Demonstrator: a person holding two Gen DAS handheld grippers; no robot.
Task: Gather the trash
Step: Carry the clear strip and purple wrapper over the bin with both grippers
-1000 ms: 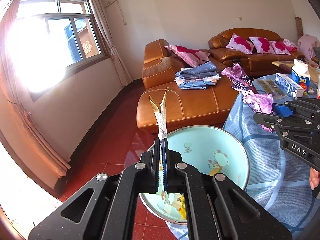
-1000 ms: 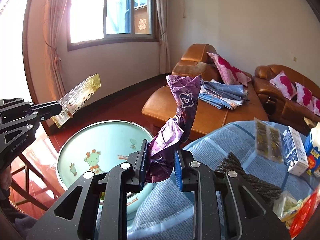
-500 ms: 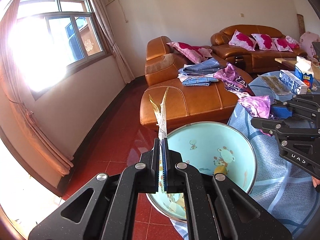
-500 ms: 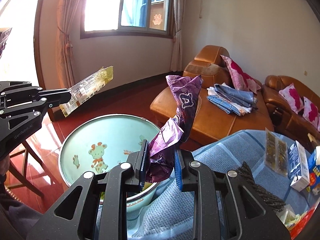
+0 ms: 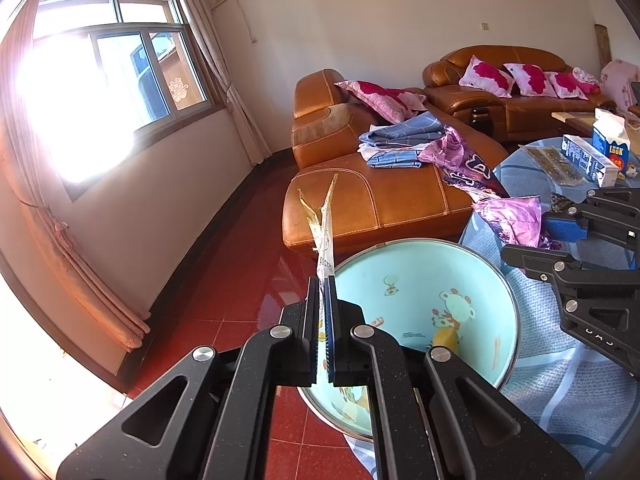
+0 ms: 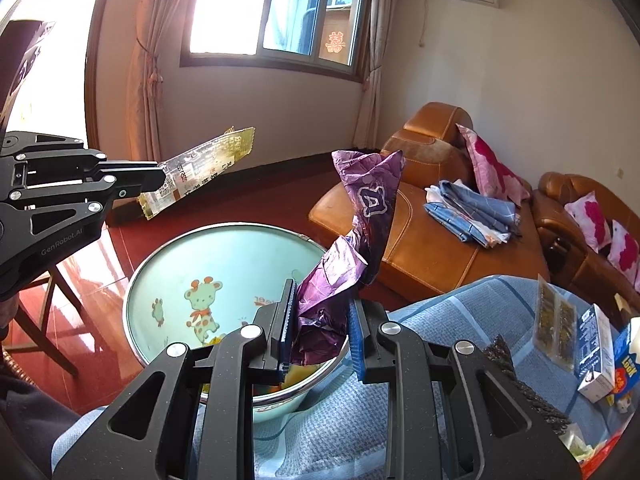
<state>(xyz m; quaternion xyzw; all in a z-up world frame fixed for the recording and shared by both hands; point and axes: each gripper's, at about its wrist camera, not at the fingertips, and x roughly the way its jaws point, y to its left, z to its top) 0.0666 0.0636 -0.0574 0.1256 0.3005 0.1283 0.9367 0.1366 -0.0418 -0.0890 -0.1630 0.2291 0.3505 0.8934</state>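
A sunlit living room with orange leather sofas and red floor tiles lies behind a round table [image 6: 460, 304] under a blue checked cloth. At the table's near edge sits a wide enamel basin [image 6: 224, 256], pale blue with cartoon animals, some scraps already inside. The left gripper [image 5: 325, 312] pinches a thin, flat, glossy sachet wrapper [image 5: 322, 232] above the basin's rim. The right gripper [image 6: 318, 322] squeezes a crumpled purple foil wrapper [image 6: 360, 236] over the basin's table-side rim. Both pieces look light and stiff; released from so close to the rim, either might flutter past it onto the floor or cloth.
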